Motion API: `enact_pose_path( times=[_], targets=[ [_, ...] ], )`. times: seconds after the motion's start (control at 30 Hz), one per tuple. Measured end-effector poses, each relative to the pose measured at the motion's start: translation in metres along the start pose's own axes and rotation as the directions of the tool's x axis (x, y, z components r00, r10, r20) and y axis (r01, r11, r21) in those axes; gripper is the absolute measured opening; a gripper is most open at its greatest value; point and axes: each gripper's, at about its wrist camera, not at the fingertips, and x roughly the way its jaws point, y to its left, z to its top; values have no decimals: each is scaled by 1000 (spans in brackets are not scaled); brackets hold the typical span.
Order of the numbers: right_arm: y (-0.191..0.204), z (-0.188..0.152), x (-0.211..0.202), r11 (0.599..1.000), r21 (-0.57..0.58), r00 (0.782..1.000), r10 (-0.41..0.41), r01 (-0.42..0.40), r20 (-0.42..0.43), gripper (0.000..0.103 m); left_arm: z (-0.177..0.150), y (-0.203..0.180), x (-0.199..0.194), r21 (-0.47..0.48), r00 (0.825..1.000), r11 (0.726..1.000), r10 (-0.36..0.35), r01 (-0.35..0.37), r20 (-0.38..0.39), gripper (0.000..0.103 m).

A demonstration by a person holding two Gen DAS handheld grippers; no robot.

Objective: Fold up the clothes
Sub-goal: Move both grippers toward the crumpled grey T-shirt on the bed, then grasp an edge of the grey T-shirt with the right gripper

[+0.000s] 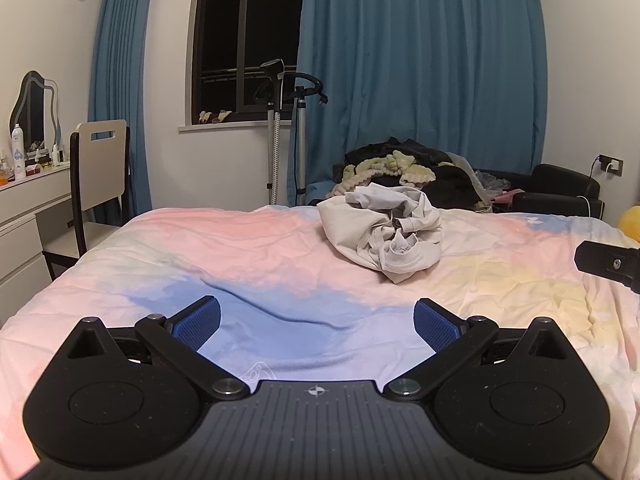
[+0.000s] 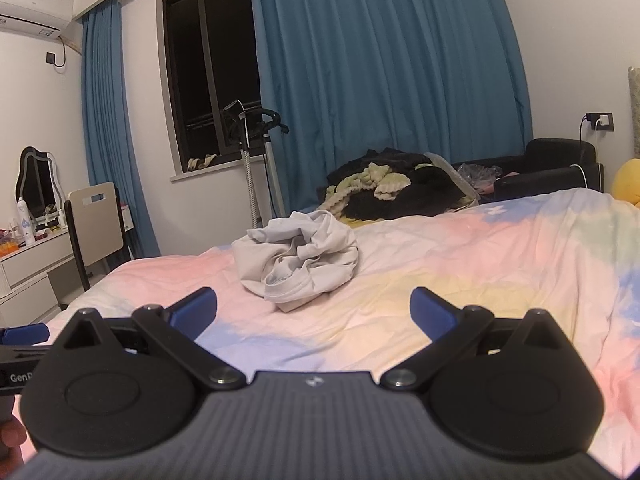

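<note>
Crumpled beige garment (image 1: 382, 232) on the pastel bedspread (image 1: 240, 248) — ahead of both grippers, untouched. Left gripper (image 1: 316, 322) and right gripper (image 2: 314, 308): jaws spread wide, empty. Partial lettering "Gen" (image 2: 18, 378) on the left gripper's body.

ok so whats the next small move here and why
Probably reach both grippers forward to the crumpled beige cotton garment: it lies bunched and untouched on the pastel tie-dye bedsheet, and both sets of jaws stand open and empty, short of it.
</note>
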Motion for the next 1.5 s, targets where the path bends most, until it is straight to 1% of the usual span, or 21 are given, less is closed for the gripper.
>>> enact_pose_path(
  times=[0.63, 0.73, 0.87, 0.93, 0.97, 1.07, 1.17, 1.3, 1.4, 1.5],
  targets=[
    [1, -2, -1, 1000, 2, 1000, -12, 12, -13, 103, 0, -3, -1, -1, 1000, 1000, 5, -5, -6, 103],
    [-1, -3, 1, 1000, 18, 1000, -25, 26, -15, 103, 1, -2, 1, 3, 1000, 1000, 14, -14, -17, 103],
    [-7, -1, 7, 998, 52, 1000, -19, 20, -20, 103, 0, 2, 1, -2, 1000, 1000, 12, -12, -23, 103],
    [-7, 0, 12, 999, 49, 1000, -17, 17, -10, 103, 1, 5, 2, 3, 999, 1000, 28, -28, -23, 103],
    [-8, 0, 16, 999, 47, 1000, -9, 9, 1, 103, 2, 7, 3, 7, 999, 999, 38, -38, -22, 103],
    [-7, 0, 34, 999, 35, 1000, 14, -14, -6, 103, 4, 14, 5, 14, 998, 998, 65, -65, -8, 103],
    [-5, -2, 55, 999, 19, 999, 36, -35, -25, 103, 6, 21, 5, -3, 998, 998, 59, -59, -6, 103],
    [-3, -6, 80, 999, 16, 998, 52, -52, -34, 103, 7, 23, 7, 11, 994, 994, 112, -112, 0, 103],
    [-4, -9, 101, 998, 30, 997, 62, -61, -52, 103, 8, 30, 13, -4, 991, 991, 130, -130, 11, 103],
    [-9, -13, 120, 996, 63, 994, 72, -67, -83, 101, 9, 46, 33, -52, 986, 985, 163, -164, -34, 103]
  ],
)
